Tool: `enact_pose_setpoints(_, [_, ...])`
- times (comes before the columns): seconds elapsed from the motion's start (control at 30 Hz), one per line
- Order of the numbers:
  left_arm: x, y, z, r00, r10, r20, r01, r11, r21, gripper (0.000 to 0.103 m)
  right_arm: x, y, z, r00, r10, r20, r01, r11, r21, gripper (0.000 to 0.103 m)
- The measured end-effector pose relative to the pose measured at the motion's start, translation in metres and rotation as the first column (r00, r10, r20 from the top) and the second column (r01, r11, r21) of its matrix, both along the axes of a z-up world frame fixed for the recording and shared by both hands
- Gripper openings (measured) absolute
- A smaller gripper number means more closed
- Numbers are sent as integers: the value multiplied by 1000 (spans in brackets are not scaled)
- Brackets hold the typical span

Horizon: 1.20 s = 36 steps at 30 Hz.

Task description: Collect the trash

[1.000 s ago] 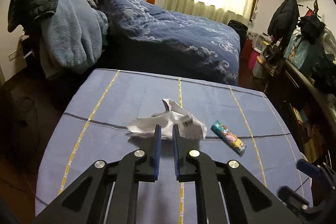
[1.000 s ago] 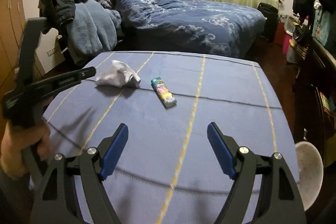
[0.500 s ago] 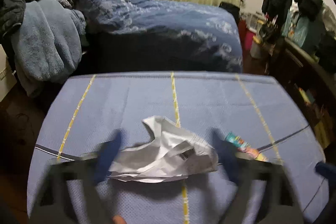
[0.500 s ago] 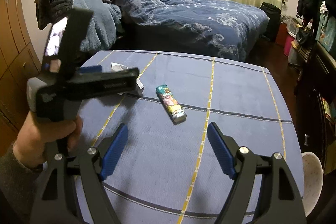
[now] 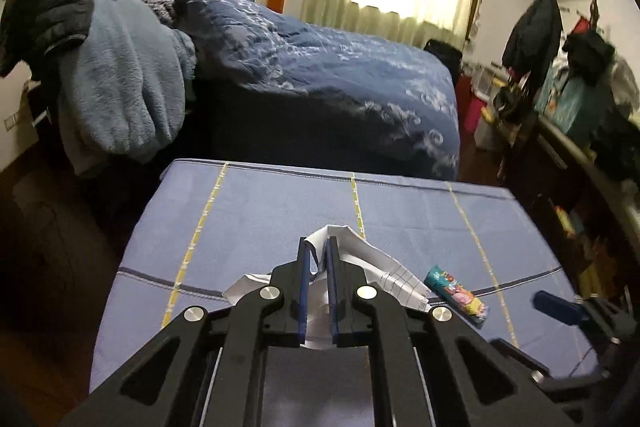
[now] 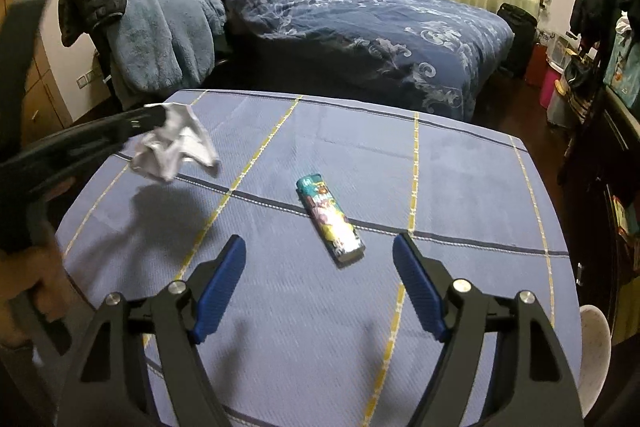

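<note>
The crumpled white paper [image 5: 362, 263] is clamped between the blue pads of our left gripper [image 5: 316, 259], whose jaws have just been closing and now pinch the paper tight. In the right wrist view the same paper [image 6: 172, 147] hangs from the tip of the left gripper [image 6: 154, 117], lifted clear of the tablecloth [image 6: 440, 179] and casting a dark shadow on the cloth below it. A hand [image 6: 38, 291] grips the left tool's handle at the left edge of that view.

Our right gripper [image 6: 320, 255] stands wide, with nothing between its blue pads [image 6: 220, 287]. It hovers over the near part of the blue tablecloth with yellow stripes. A colourful snack wrapper [image 6: 330, 217] lies flat on the cloth just ahead of those open jaws, slightly right of the middle, well apart from the paper. In the left wrist view the wrapper [image 5: 456, 289] lies on the tablecloth [image 5: 280, 203] to the right of the held paper, near it but apart.

Beyond the table we see a bed with a dark blue patterned quilt [image 6: 360, 23] and a pile of clothes [image 6: 160, 35] at its left.
</note>
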<state>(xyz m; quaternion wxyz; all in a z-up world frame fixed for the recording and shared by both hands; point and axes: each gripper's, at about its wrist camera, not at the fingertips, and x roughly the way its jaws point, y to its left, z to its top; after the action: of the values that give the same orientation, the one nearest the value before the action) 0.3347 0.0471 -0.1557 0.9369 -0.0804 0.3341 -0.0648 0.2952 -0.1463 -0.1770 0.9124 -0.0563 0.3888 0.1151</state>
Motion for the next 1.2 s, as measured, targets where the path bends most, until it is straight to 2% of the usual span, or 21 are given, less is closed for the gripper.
enact_pose_setpoints(0.23, [-22, 24, 10, 999, 34, 35, -31, 996, -85, 9, 26, 9, -9, 1000, -17, -1, 17, 999, -50, 74])
enact_pose_setpoints(0.33, [-26, 30, 12, 998, 49, 40, -45, 994, -95, 9, 43, 12, -21, 999, -24, -37, 21, 997, -74, 68])
enact_pose_setpoints(0.43, [-29, 34, 13, 996, 71, 47, -67, 994, -82, 9, 58, 12, -34, 995, -40, -90, 33, 996, -81, 59])
enact_pose_setpoints(0.53, [-30, 35, 11, 997, 72, 42, -69, 995, -75, 9, 61, 10, -40, 992, -30, -119, 24, 998, -54, 45])
enact_pose_setpoints(0.6, [-29, 34, 9, 997, 70, 32, -67, 995, -72, 9, 59, 11, -39, 991, -8, -132, 3, 999, -34, 24])
enact_pose_setpoints(0.77, [-34, 29, 8, 997, 67, 27, -66, 996, -60, 10, 41, 9, -35, 993, 8, -121, -11, 1000, -24, 24])
enact_pose_setpoints(0.87, [-40, 22, 10, 997, 69, 29, -68, 997, -35, 10, 25, 0, -29, 994, -1, -108, 2, 1000, 5, 24])
enact_pose_setpoints(1.2, [-60, -7, 9, 999, 39, 0, -39, 999, -17, 10, -33, -43, -10, 997, -32, -64, 37, 996, 78, 24])
